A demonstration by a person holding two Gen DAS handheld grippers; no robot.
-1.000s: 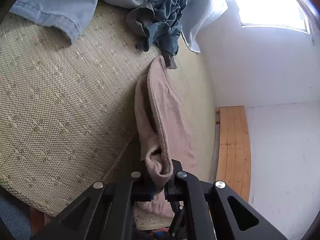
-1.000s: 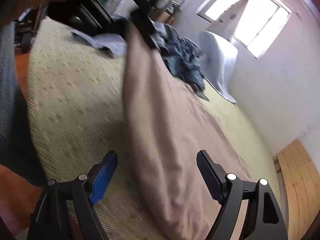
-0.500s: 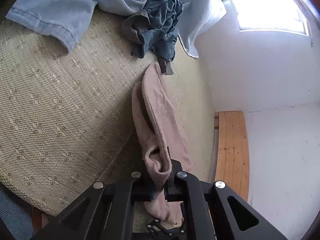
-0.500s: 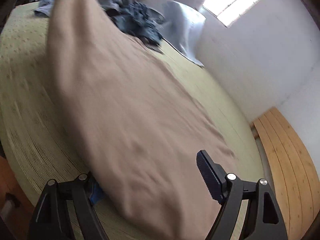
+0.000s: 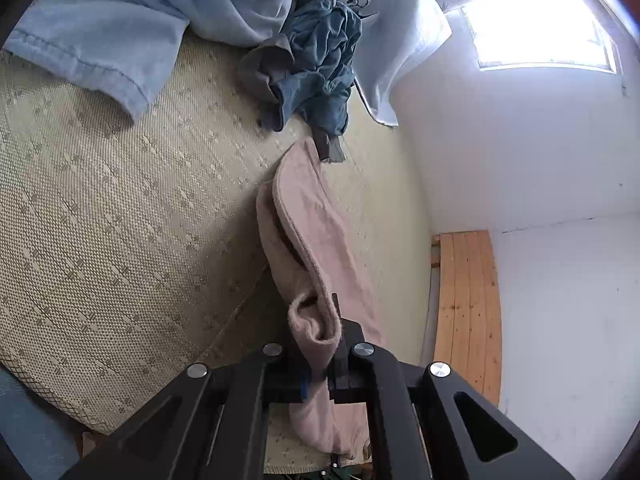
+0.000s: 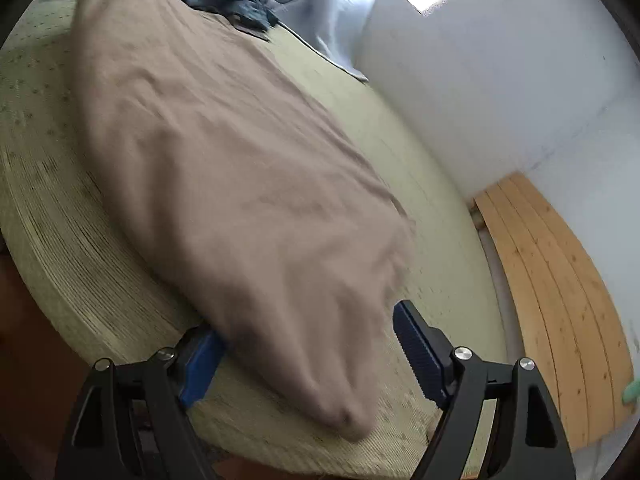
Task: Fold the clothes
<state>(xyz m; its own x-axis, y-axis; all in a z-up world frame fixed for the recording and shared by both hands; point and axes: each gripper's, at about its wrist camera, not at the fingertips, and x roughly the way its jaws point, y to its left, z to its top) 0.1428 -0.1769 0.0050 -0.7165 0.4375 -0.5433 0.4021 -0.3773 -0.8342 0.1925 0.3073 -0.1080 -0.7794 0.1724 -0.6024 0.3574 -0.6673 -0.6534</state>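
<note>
White walls and a bright window frame the woven, pale green patterned mat (image 5: 120,240) on the bed, and that mat is your work surface. Your left hand-held gripper (image 5: 320,376) is clamped tight on a bunched edge of the dusty-pink, soft cotton garment (image 5: 312,240), which runs straight ahead of its fingers, long axis pointing away toward the crumpled dark blue-grey garment (image 5: 316,64) and the light blue shirt (image 5: 120,32) heaped at the far end.

Now your right hand-held gripper (image 6: 304,356): jaws wide apart, nothing pinched. The pink garment's loose near end (image 6: 344,412) droops right between those blue pads (image 6: 416,344), brushing or just over the left one, hard to tell through the blur. The cloth stretches up and to the left from you, lying partly on the mat.

So the right hand is the nearer one to that free end. My read: close on it there and you'll have both ends for the fold.

No containers in sight. A pale wooden slatted platform (image 6: 560,300) sits off to the right, bare apart from something small and green at the picture's edge.
</note>
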